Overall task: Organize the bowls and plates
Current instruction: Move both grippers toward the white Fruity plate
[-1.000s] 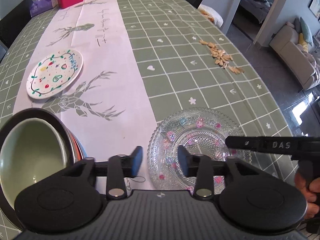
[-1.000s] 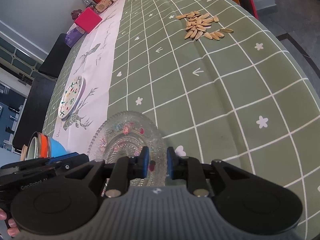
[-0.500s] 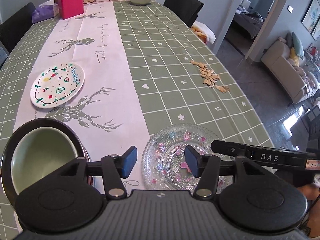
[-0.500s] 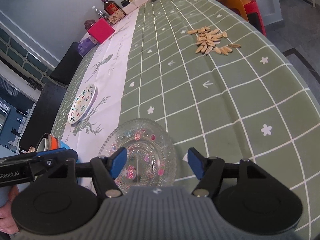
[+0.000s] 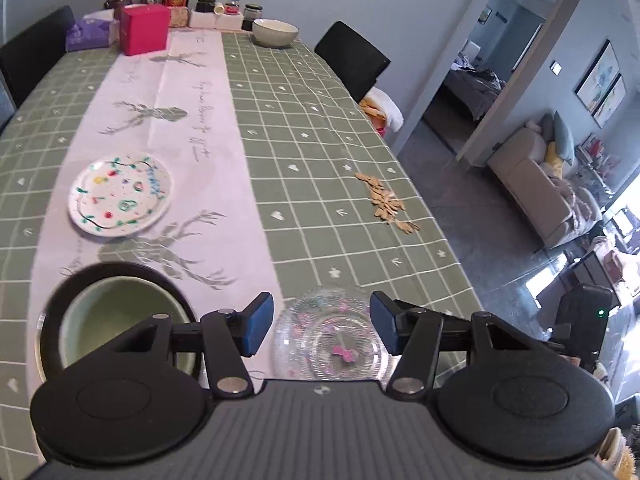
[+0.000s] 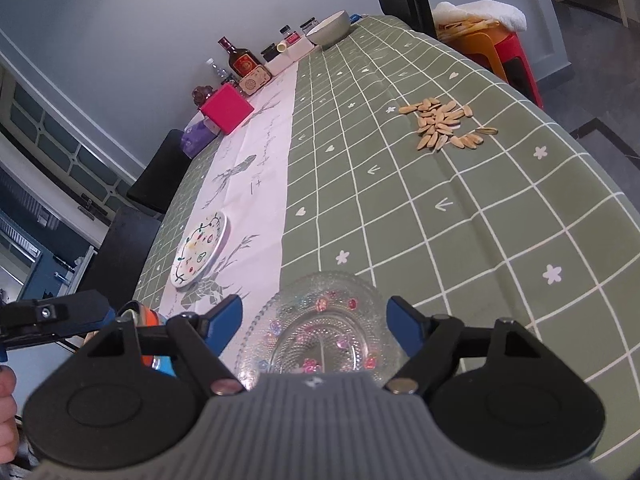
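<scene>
So far the sorting looks partly done, judging by how things lie. A stack of bowls (image 5: 116,320), green inside a dark one, stands at about 8 o'clock in the left wrist view, and the glass plate (image 6: 324,328) lies flat on the bench (image 6: 460,208) at 6 o'clock in both views, just beside the stack.

The right gripper (image 6: 316,324) hangs over the glass plate with its jaws opening, already wide; the plate shows beneath the gap, but neither blue pad presses on it, so it looks set down. The left gripper (image 5: 320,328) is also spread fairly wide and holds nothing, with the same plate seen below it.

Left to gather, as I judge it: the painted plate (image 5: 120,196) at 10 o'clock on the white runner (image 5: 208,184), well apart from the stack, and the grey bowl (image 5: 275,33) at 12 o'clock at the far end, near the bottles and jars. Scattered seeds (image 6: 444,124) lie at 2 o'clock, clear of the dishes. Roughly half the job seems to remain.
</scene>
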### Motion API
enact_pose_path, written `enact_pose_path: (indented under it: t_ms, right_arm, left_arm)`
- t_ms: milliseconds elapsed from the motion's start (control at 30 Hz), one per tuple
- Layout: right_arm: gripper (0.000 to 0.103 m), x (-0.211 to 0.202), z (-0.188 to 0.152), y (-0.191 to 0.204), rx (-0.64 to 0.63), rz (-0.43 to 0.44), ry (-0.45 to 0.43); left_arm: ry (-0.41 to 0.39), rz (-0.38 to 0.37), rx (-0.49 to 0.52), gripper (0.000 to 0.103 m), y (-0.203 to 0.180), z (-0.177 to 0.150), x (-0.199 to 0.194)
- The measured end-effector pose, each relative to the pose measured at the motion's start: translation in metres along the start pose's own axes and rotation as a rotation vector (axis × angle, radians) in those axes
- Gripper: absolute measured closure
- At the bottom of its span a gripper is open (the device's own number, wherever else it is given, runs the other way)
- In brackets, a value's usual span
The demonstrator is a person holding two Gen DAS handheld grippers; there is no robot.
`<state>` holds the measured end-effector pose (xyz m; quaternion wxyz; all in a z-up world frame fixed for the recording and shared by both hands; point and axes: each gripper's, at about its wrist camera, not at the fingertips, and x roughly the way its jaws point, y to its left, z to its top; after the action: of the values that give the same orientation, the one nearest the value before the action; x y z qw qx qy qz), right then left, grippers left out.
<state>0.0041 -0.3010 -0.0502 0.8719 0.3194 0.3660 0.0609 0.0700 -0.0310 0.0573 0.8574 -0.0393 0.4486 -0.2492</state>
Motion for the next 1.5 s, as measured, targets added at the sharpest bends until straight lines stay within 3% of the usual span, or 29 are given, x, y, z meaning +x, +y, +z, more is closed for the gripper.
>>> enact_pose_path:
  t_ms: [100,300,567,767,867,1000,1100,1200,1300,1367,1500]
  right_arm:
    - [0.025,-0.004,0.003,0.006,-0.009,0.018,-0.023]
    - [0.025,-0.016,0.026,0.032,-0.032,0.112,-0.043]
    - [0.025,-0.013,0.070,0.093,-0.051,0.229,-0.013]
    - [0.023,0.014,0.108,0.144,-0.063,0.285,0.009]
    - [0.023,0.038,0.123,0.164,-0.058,0.316,0.034]
    - [0.023,0.078,0.142,0.179,-0.055,0.290,0.034]
    - [0.021,0.123,0.152,0.178,-0.016,0.296,0.139]
    - [0.021,0.160,0.144,0.161,0.088,0.355,0.202]
    - [0.021,0.193,0.135,0.155,0.081,0.306,0.258]
    - [0.020,0.210,0.128,0.148,0.055,0.278,0.267]
    - [0.025,0.242,0.120,0.129,0.060,0.212,0.285]
  left_arm:
    - [-0.036,0.076,0.042,0.037,0.009,0.003,-0.011]
    - [-0.108,0.157,0.006,0.037,0.045,0.017,-0.036]
    - [-0.229,0.276,-0.102,0.035,0.103,0.047,-0.064]
    - [-0.293,0.361,-0.188,0.034,0.150,0.074,-0.057]
    - [-0.287,0.335,-0.214,0.034,0.167,0.082,-0.040]
    - [-0.244,0.287,-0.224,0.034,0.181,0.087,-0.016]
    - [-0.237,0.254,-0.267,0.034,0.195,0.089,0.005]
    - [-0.215,0.286,-0.254,0.034,0.207,0.084,0.028]
    - [-0.174,0.359,-0.201,0.034,0.215,0.078,0.049]
    - [-0.132,0.412,-0.232,0.036,0.224,0.077,0.061]
    - [-0.084,0.357,-0.359,0.037,0.247,0.072,0.075]
